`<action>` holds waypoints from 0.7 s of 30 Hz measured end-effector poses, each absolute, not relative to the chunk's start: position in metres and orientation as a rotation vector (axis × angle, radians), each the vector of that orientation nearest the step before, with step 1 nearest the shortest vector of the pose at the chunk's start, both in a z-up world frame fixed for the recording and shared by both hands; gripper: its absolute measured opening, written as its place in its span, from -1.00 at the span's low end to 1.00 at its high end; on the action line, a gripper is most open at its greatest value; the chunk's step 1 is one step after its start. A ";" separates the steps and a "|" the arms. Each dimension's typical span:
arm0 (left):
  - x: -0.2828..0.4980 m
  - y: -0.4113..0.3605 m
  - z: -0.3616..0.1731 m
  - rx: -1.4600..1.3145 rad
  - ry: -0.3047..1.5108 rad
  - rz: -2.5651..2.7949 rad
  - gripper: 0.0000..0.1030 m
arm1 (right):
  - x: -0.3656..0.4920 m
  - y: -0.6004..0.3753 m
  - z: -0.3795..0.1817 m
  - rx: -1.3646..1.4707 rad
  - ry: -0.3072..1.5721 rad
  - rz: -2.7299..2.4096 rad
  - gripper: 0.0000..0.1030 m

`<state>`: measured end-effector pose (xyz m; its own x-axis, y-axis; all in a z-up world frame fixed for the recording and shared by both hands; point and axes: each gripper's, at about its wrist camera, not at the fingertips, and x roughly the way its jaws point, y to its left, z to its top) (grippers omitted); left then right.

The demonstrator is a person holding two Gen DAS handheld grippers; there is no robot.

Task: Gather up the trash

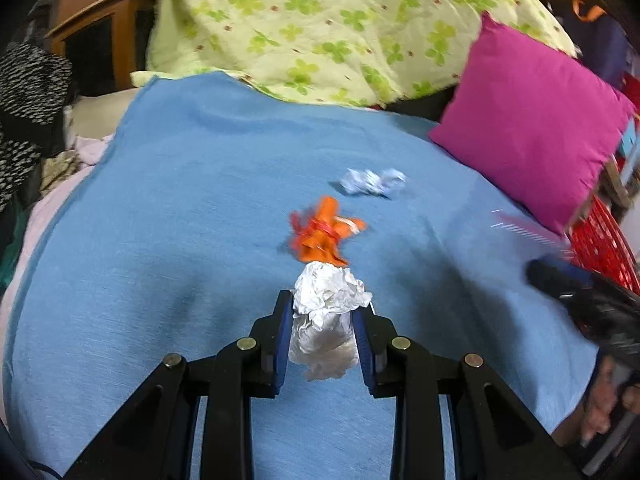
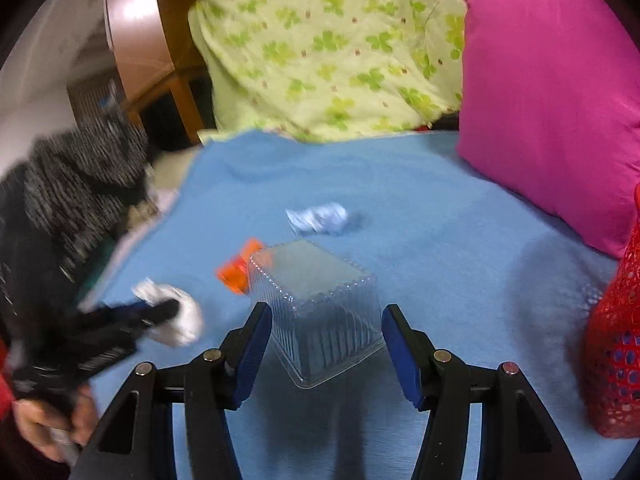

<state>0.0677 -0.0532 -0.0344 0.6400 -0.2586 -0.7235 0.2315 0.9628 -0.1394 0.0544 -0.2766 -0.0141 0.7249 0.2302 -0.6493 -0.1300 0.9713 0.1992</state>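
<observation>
A bed covered by a blue sheet (image 1: 192, 208) is shown, with a clover-print quilt (image 1: 320, 24) heaped at the far side and a magenta cushion (image 1: 532, 120) at the far right. A red mesh basket (image 2: 616, 352), presumably the trash receptacle, is seen at the right edge of the bed.

The left hand-held gripper (image 1: 322, 322) is clenched on a crumpled white paper wad (image 1: 326, 312), which is held clear of the sheet between the blue pads. In the right wrist view, a clear ribbed plastic container (image 2: 320, 312) is framed upside down between the fingers of the right hand-held gripper (image 2: 324, 344); it appears to be lifted off the sheet, but pad contact is not clearly visible, so a grasp is judged likely rather than certain.

Two pieces are left lying on the sheet: an orange wrapper (image 1: 322, 236) near the middle, and a pale blue crumpled paper (image 1: 374, 182) just beyond it, nearer the cushion.

The task is judged to be in an early-to-middle stage: two items are in hand and not yet deposited, and two more are still to be collected. Whether the basket already contains trash cannot be seen.
</observation>
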 end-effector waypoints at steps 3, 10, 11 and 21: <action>0.068 -0.062 -0.042 -0.022 0.867 -0.317 -0.40 | 0.060 -0.270 -0.031 0.075 0.794 0.189 0.18; 0.075 -0.067 -0.058 -0.032 0.945 -0.344 -0.26 | 0.062 -0.265 -0.047 0.024 0.872 0.237 0.32; 0.076 -0.067 -0.059 -0.035 0.948 -0.343 -0.20 | 0.061 -0.267 -0.047 0.028 0.876 0.249 0.36; 0.077 -0.067 -0.066 -0.034 0.979 -0.335 0.21 | 0.062 -0.260 -0.048 0.008 0.876 0.250 0.37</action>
